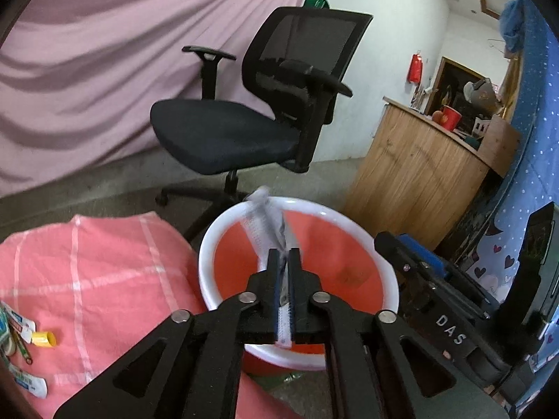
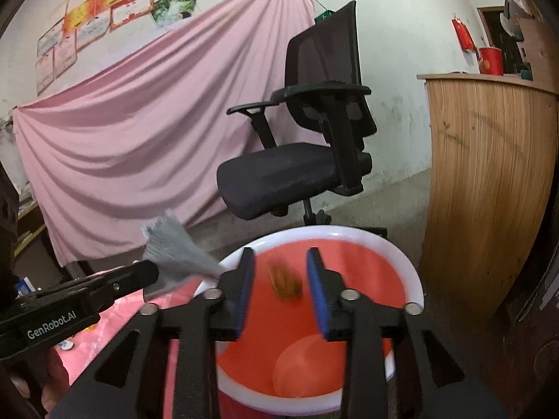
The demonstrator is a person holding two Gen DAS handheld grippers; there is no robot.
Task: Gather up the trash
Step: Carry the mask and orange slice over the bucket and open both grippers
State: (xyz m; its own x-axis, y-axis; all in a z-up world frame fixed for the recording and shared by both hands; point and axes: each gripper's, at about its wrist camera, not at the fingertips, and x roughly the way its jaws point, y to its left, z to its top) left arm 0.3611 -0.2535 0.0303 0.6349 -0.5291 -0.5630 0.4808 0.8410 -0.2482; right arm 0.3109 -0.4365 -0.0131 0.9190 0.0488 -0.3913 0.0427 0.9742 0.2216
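A red bin with a white rim (image 1: 209, 244) stands on the floor below both grippers. My left gripper (image 1: 284, 253) is shut on a silvery crinkled wrapper (image 1: 260, 216), which sticks up past the fingertips over the bin's mouth. In the right wrist view the left gripper (image 2: 153, 272) comes in from the left, holding the wrapper (image 2: 174, 251) over the bin's rim (image 2: 412, 272). My right gripper (image 2: 281, 258) is open above the bin. A blurred brown scrap (image 2: 284, 281) shows between its blue pads, touching neither. The right gripper (image 1: 401, 244) is at the bin's right edge.
A black office chair (image 1: 230, 132) stands just behind the bin, and a wooden counter (image 1: 419, 181) to its right. A pink checked blanket (image 1: 87, 262) on the left carries small tubes (image 1: 24, 328) and packets. A pink sheet (image 2: 122, 146) hangs behind.
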